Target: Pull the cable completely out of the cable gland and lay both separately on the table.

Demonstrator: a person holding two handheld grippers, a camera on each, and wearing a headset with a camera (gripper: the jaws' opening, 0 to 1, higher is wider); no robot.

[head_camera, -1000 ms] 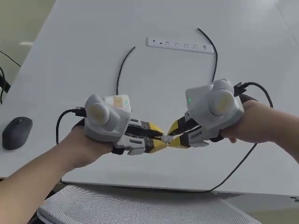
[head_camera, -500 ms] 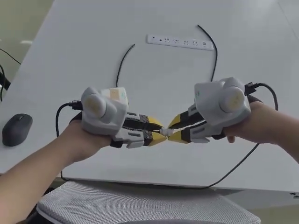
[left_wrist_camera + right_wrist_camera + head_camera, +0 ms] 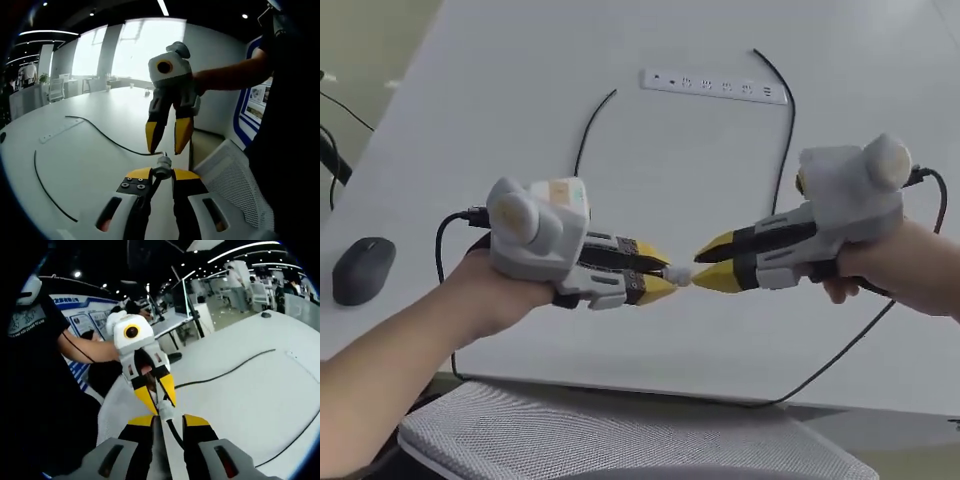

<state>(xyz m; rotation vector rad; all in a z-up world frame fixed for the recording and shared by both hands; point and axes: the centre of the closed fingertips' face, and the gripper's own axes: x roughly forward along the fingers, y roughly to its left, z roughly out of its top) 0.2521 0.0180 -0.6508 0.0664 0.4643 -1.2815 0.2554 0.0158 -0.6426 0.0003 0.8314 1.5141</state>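
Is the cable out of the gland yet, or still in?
Still in: in the right gripper view the black cable runs unbroken from the white gland, pinched by the left claw.

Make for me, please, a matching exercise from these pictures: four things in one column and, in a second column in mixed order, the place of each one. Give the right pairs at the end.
Things
1. cable gland
2. mouse
3. power strip
4. mesh chair

Places
A. on the far part of the table
B. near the table's left edge in the head view
C. at the tips of the left tongs
D. in front of the table's near edge, lower than its top

Pairs: 1-C, 2-B, 3-A, 4-D
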